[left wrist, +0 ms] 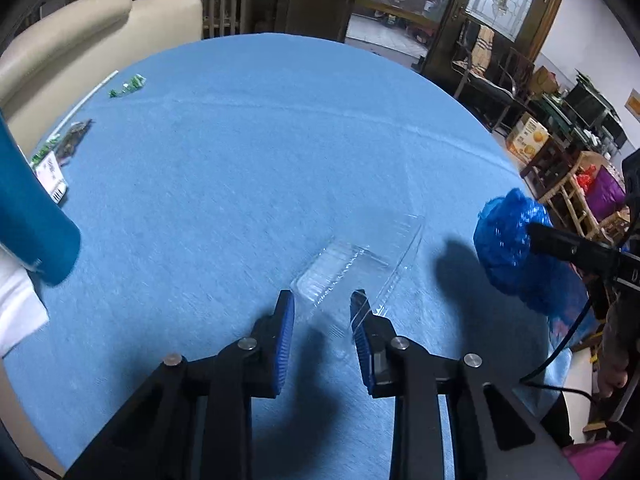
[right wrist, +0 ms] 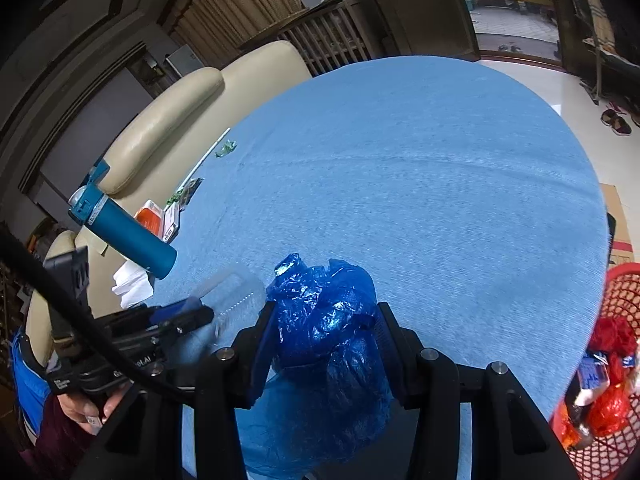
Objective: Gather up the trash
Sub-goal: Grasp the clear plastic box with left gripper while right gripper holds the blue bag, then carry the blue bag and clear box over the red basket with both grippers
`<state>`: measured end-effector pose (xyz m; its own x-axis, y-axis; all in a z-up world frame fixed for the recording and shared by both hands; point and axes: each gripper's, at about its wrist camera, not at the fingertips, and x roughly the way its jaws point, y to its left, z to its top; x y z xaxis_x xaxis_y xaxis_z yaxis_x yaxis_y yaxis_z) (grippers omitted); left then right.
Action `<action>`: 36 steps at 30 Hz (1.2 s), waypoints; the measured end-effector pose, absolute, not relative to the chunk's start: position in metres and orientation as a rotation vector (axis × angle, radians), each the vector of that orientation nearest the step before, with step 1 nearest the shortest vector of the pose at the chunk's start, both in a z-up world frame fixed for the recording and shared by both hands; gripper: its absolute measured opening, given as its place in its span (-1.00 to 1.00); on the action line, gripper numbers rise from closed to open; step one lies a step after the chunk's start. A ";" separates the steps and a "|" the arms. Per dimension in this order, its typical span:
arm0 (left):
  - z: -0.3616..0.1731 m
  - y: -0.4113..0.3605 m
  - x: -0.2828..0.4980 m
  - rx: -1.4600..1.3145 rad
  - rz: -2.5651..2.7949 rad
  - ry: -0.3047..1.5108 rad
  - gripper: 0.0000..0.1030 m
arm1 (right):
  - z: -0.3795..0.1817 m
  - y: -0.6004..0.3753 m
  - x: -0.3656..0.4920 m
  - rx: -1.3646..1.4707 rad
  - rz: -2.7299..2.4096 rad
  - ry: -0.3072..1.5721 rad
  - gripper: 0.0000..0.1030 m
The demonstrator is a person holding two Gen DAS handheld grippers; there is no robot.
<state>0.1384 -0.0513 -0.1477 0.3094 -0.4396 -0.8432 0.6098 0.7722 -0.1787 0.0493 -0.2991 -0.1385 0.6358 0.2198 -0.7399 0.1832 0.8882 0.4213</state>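
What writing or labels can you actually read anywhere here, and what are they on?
None reads fully.
Black left gripper body: white lettering, partly hidden by a cable, unreadable.
White carton with barcode: print blurred.
Yellow cardboard box: picture only, text too small.
Teal cylindrical bottle: label strip too small.

On the bench I count one clear plastic tray, one blue bag, one teal bottle, two green wrappers, and one red basket beside it.
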 end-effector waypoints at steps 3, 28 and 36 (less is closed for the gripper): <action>-0.154 -0.052 0.130 0.175 -0.726 1.081 -0.39 | -0.137 -0.303 0.041 0.493 0.010 0.885 -0.02; -0.157 -0.091 0.148 0.325 -0.879 1.026 -0.17 | -0.141 -0.307 0.038 0.529 -0.024 0.889 -0.02; -0.162 -0.088 0.133 0.276 -0.830 1.030 -0.54 | -0.140 -0.309 0.035 0.530 -0.020 0.881 -0.02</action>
<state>0.1332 -0.0884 -0.1617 0.2501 -0.4775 -0.8423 0.7215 0.6720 -0.1667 0.0351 -0.3092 -0.1404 0.6449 0.1972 -0.7384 0.2299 0.8713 0.4335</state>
